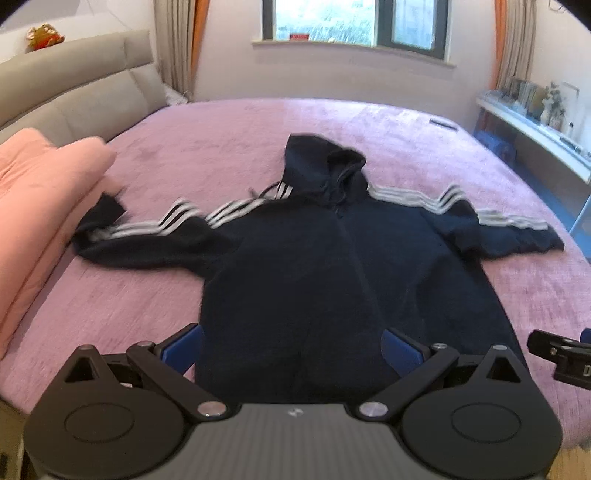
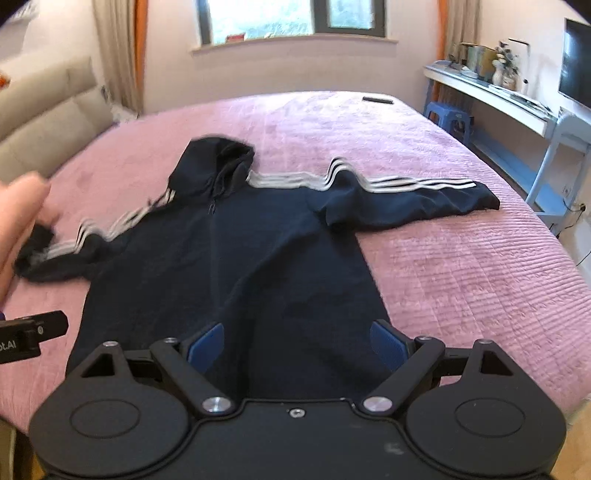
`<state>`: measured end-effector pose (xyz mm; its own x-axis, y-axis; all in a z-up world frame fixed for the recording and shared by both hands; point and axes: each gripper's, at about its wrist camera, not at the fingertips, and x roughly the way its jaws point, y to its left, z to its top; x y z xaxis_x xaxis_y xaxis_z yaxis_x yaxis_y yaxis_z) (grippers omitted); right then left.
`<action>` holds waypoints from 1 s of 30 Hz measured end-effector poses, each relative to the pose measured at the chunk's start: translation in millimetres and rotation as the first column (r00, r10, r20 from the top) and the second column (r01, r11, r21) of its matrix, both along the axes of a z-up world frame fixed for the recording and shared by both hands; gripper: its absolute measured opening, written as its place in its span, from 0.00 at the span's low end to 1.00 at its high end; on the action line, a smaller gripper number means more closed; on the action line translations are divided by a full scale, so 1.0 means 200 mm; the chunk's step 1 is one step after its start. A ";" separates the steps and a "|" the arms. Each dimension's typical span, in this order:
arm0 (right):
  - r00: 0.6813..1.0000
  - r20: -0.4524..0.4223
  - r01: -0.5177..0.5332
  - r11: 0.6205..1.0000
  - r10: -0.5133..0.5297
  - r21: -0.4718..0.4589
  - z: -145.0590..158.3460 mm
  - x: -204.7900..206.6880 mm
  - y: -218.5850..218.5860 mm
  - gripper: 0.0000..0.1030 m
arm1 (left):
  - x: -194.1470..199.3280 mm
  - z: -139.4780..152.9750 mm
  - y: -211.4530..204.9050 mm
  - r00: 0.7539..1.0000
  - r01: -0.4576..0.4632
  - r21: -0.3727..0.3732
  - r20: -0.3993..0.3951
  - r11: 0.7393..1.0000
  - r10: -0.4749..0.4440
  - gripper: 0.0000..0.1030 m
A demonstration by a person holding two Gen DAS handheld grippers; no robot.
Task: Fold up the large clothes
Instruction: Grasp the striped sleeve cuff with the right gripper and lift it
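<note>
Gripper [image 1: 291, 350] over blurred hoodie [image 1: 314, 258] hem

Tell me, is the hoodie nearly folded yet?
Not yet. Done: the dark hoodie lies spread flat on the pink bed, front up, both sleeves stretched out sideways. In hand: nothing; the left tool and right tool are both open above its bottom hem. Left: fold in the sleeves, then the body and hood.

Daylit window [image 1: 354, 22] behind a pink-covered bed [image 1: 369, 125], beige headboard [image 1: 74, 85] left.
</note>
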<state>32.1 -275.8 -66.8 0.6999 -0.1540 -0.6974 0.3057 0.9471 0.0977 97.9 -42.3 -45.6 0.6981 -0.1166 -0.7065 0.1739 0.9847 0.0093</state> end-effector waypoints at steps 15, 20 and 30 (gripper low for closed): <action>0.970 0.009 0.243 0.969 -0.243 0.036 -0.34 0.68 -0.95 0.99 | 0.81 -0.41 -0.23 0.997 0.051 -0.056 0.059 0.997 -0.047 0.98; 0.926 -0.014 0.377 0.924 -0.377 0.070 -0.35 0.82 -1.48 0.99 | 0.96 -0.31 -0.33 1.000 0.017 -0.054 -0.020 0.998 -0.018 0.98; 0.799 -0.109 0.588 0.728 -0.592 0.354 -0.67 1.01 -2.38 0.99 | 1.22 -0.23 -0.62 0.994 -0.059 -0.002 -0.095 0.998 0.058 0.99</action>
<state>234.2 -752.6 -201.8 0.5593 -0.2847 -0.7786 0.7880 0.4742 0.3926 342.1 -166.9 -90.6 0.6340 -0.0811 -0.7691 0.1160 0.9932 -0.0091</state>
